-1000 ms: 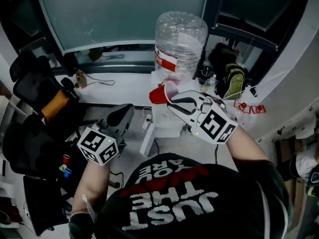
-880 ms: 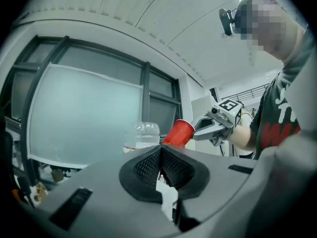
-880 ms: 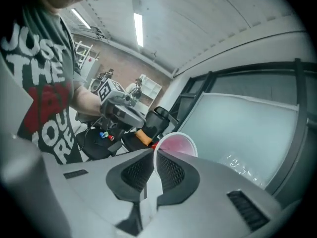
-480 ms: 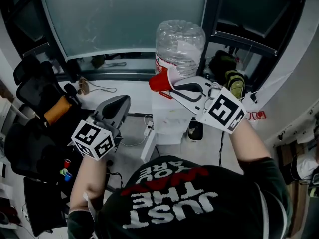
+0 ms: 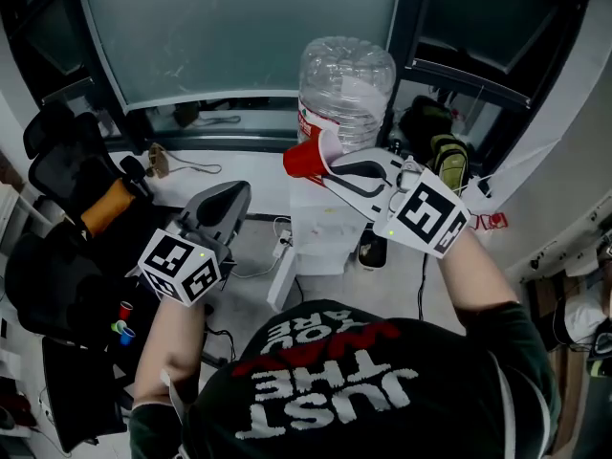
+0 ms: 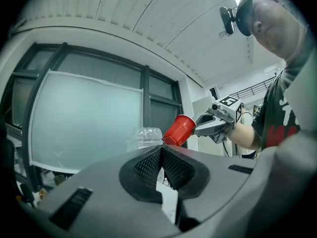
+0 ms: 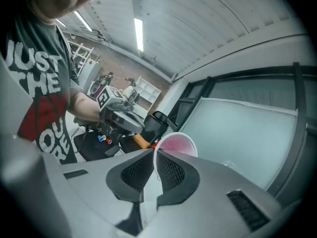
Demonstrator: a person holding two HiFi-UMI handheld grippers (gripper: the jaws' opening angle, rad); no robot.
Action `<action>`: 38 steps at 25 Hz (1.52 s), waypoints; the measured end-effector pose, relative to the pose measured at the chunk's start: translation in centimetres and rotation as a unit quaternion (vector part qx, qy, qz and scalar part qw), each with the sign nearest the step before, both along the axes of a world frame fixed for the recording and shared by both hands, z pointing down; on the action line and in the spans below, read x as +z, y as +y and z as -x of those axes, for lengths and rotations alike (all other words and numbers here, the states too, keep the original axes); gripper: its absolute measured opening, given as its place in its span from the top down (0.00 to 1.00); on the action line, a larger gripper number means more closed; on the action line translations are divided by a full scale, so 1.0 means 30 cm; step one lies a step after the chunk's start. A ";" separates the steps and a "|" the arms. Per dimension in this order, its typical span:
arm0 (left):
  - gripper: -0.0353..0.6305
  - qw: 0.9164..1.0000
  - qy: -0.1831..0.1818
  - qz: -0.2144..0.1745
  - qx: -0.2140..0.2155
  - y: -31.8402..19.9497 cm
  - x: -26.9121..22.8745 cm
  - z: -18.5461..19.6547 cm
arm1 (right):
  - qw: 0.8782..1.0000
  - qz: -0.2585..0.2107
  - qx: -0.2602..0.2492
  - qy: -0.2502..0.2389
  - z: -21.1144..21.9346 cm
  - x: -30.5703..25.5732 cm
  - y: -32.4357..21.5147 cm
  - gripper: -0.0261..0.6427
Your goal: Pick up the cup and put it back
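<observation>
Right gripper (image 5: 330,173): jaws clamped on the rim wall of the red cup (image 5: 304,161), one pad inside and one outside. The cup is tilted with its mouth toward that gripper's camera. It hangs in the air, off every surface, near the shoulder of the large clear water bottle (image 5: 346,84) that sits on the white dispenser (image 5: 323,226). Whether cup and bottle touch: cannot tell.

Left gripper (image 5: 226,201): jaws together, nothing between them, held level, well to the left of the cup.

Surroundings: black office chair (image 5: 67,165) at left, backpack (image 5: 445,156) right of the dispenser, frosted window (image 5: 239,27) behind.
</observation>
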State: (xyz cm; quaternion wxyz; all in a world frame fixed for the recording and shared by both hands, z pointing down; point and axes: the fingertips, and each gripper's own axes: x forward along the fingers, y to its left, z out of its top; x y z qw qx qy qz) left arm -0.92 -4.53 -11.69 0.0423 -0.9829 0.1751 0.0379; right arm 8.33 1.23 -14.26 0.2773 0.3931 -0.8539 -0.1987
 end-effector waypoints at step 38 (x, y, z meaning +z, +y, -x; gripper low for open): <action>0.94 0.962 -0.156 0.222 0.007 -0.104 2.340 -0.342 | 0.946 0.315 0.059 0.050 -0.245 2.412 -0.246 0.89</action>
